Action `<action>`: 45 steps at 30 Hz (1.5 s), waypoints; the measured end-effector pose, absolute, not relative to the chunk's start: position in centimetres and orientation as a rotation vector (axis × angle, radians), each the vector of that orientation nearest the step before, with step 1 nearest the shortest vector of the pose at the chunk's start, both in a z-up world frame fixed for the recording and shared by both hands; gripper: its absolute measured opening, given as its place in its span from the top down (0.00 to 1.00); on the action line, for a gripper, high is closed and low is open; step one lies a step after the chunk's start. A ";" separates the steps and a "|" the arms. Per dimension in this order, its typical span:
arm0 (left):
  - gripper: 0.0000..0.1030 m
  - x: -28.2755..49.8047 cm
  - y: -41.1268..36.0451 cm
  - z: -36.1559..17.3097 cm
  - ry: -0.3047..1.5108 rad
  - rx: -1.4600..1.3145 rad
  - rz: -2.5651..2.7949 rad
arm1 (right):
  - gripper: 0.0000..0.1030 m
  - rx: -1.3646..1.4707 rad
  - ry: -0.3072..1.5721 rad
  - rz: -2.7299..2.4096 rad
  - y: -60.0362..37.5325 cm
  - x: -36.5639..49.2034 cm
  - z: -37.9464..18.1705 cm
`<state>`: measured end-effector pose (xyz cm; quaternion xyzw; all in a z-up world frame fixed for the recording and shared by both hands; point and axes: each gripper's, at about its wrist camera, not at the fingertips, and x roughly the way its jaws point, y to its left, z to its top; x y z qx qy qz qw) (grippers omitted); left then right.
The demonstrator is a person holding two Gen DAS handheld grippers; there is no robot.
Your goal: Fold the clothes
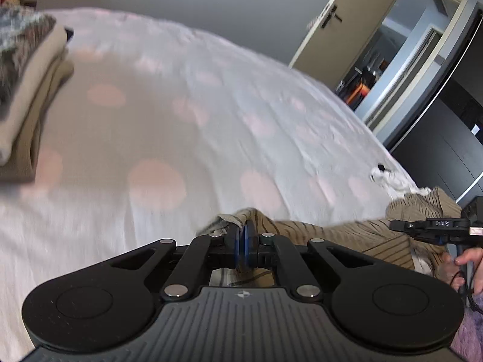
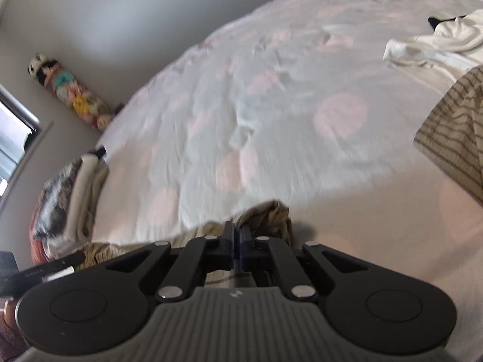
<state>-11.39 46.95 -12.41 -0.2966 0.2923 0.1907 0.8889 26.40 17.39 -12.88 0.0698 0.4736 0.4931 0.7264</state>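
While the bed (image 1: pixel 187 96) is lying wide and pale with big pink dots on its sheet, 2 sets of tongs are reaching down at its near edge. The left tongs (image 1: pixel 245 231) are pressed together, and they are pinching a bunched corner of the tan striped shirt (image 1: pixel 347 232). The right tongs (image 2: pixel 237 235) are pressed together too, and they are pinching another bunched bit of the same shirt (image 2: pixel 265 214). The shirt is lying along the near edge of the bed, stretching between the 2 sets of tongs. In the right wrist view, more of the striped cloth is showing at the right side of the bed.

A hand (image 1: pixel 466 264) is holding the right tongs, seen at the far right of the left wrist view.

A stack of folded clothes (image 1: pixel 27 90) is sitting on the bed at the left, well apart from the shirt. Beige pieces are lying low in the stack, and a dark patterned piece is lying on top. A crumpled white piece of clothing (image 2: pixel 437 45) is lying on the far right part of the bed. A row of soft toys (image 2: pixel 69 90) is leaning along the wall behind the bed. An open door (image 1: pixel 353 24) is showing at the far side of the room.
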 end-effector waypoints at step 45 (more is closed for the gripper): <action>0.93 -11.8 44.5 -18.0 0.854 -0.800 0.420 | 0.86 0.088 1.351 1.035 18.7 24.4 -18.8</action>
